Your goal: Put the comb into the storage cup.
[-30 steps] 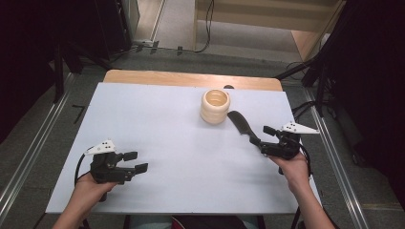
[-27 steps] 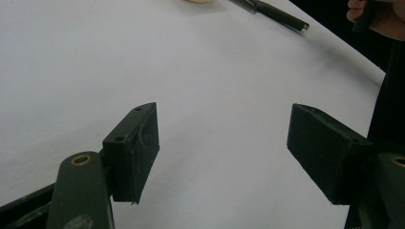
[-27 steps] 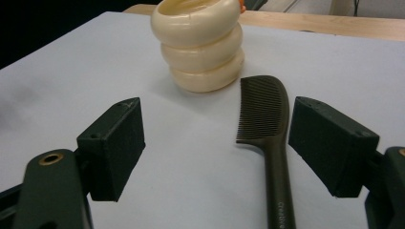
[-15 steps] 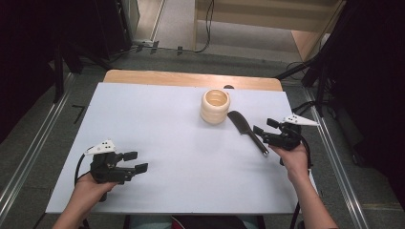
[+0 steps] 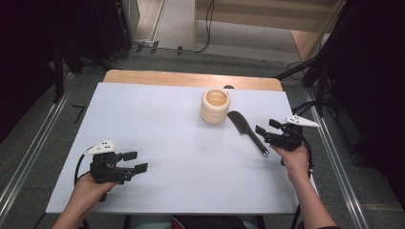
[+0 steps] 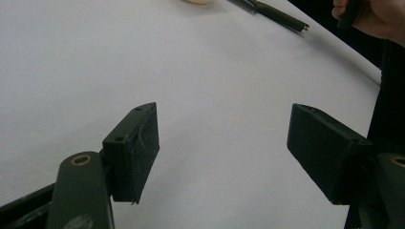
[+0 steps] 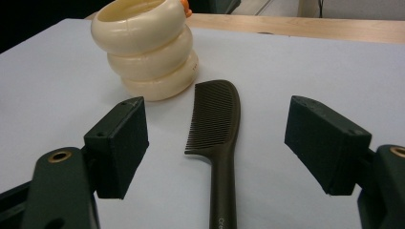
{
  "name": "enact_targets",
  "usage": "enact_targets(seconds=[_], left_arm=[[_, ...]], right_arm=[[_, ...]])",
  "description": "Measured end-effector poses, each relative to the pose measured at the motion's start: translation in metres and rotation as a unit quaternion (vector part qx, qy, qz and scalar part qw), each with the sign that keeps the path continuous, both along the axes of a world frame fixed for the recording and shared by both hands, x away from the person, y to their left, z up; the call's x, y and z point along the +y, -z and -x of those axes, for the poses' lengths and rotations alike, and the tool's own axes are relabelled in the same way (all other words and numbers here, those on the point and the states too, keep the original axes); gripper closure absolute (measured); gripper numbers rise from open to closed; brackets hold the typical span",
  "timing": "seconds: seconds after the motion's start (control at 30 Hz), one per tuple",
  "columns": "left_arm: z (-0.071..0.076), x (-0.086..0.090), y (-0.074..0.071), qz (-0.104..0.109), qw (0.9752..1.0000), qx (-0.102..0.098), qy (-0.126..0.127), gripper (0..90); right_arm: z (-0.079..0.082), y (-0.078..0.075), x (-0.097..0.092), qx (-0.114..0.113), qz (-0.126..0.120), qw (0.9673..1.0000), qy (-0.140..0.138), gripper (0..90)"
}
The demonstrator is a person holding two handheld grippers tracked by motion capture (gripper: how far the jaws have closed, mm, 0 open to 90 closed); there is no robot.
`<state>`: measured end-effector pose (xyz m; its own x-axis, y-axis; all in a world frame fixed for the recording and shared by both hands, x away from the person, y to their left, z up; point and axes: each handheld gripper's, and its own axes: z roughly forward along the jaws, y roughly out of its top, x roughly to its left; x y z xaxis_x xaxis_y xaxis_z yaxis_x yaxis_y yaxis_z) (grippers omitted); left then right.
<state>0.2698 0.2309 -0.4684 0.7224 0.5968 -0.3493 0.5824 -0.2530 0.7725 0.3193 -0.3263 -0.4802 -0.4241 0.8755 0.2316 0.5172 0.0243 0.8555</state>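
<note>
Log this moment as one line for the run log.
left gripper: open, idle | right gripper: open, aimed along comb handle | comb: flat beside cream holder

Dark comb (image 7: 217,129) flat on white table, beside cream ribbed cup (image 7: 145,45) — upright

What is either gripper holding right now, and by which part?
Nothing. The left gripper is open over bare table; the right gripper is open, its jaws either side of the comb handle, not touching.

I count one comb (image 5: 247,131) and one cream ribbed cup (image 5: 215,106) on one white table (image 5: 157,124). I have two grippers, left (image 5: 134,161) and right (image 5: 266,128), each with two black jaws, held in two hands (image 5: 88,190).
</note>
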Motion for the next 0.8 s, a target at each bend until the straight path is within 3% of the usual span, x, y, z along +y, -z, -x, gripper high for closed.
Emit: enact_targets(seconds=[0.3, 0.63, 0.8], left_arm=[[0.0, 0.0, -0.001, 0.0, 1.0, 0.0, -0.002, 27.3], [0.0, 0.0, -0.001, 0.002, 1.0, -0.001, -0.002, 27.3], [-0.001, 0.0, -0.001, 0.002, 1.0, -0.002, 0.0, 27.3]], right_arm=[[0.001, 0.01, 0.001, -0.002, 0.013, 0.9999, 0.008, 21.7], [0.002, 0.022, 0.002, 0.012, 0.035, 0.9993, 0.008, 22.1], [0.004, 0.026, 0.003, 0.025, 0.035, 0.999, 0.01, 22.3]])
